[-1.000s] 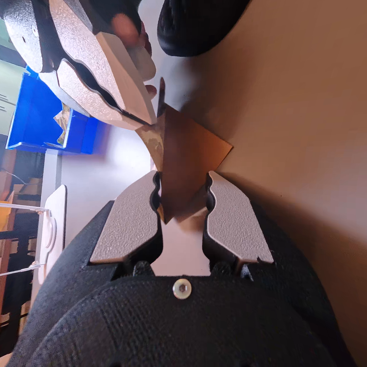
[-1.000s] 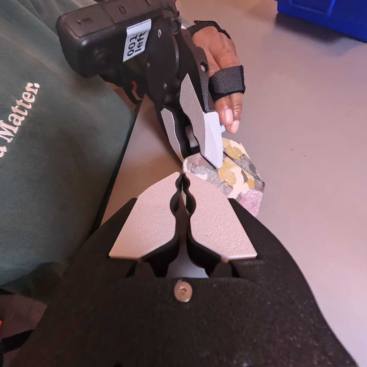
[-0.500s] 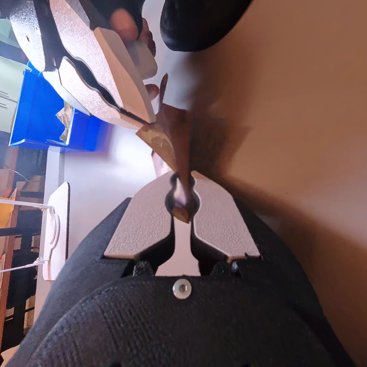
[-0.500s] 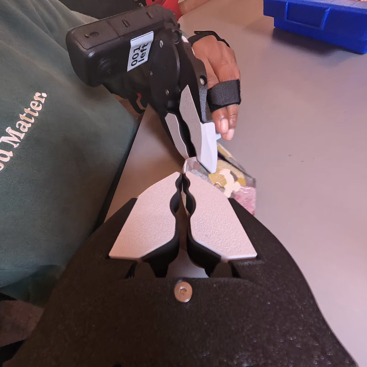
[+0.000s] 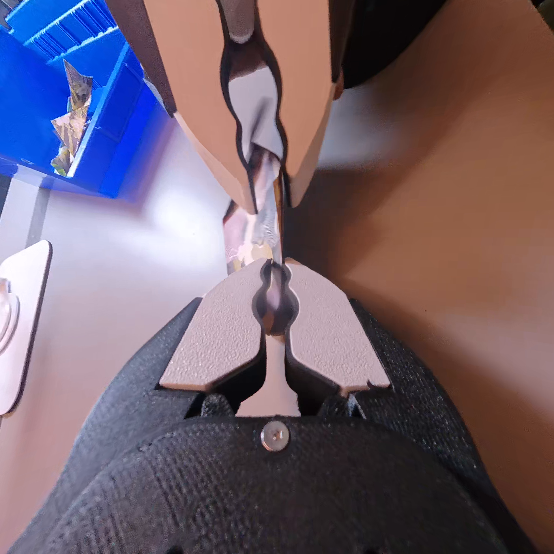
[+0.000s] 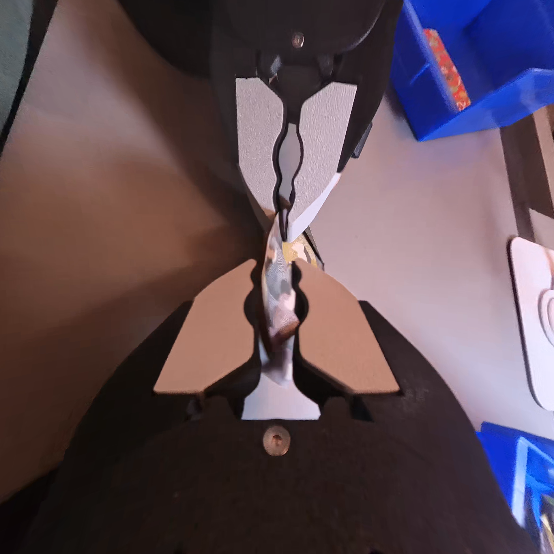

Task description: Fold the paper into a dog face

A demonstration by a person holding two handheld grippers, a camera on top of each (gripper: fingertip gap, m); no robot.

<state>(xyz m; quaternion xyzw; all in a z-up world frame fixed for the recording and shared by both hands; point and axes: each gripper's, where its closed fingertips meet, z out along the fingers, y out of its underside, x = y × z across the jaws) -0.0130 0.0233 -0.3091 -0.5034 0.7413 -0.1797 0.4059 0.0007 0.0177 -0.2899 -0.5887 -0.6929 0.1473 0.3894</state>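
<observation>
The folded patterned paper (image 5: 263,233), grey, yellow and pink, is held on edge above the grey table (image 5: 120,269). My left gripper (image 5: 274,265) is shut on its near end. My right gripper (image 5: 271,207) comes in from the top of the left wrist view, tip to tip with the left, shut on the far end. In the right wrist view the paper (image 6: 277,293) runs down between the right gripper's (image 6: 277,263) jaws, and the left gripper (image 6: 283,236) pinches its other end. Most of the paper is hidden by the fingers.
A blue bin (image 5: 75,120) with scraps of patterned paper stands at the table's far side. A white board (image 5: 21,323) lies near the table edge. The right wrist view shows the blue bin (image 6: 479,75), the white board (image 6: 533,323) and another blue bin (image 6: 524,479). Only a small space, under 4 cm, lies between the two pairs of fingers.
My left gripper has closed on the paper. Both grippers have swung round to face each other tip to tip, and the paper has come up from lying flat to standing on edge.
</observation>
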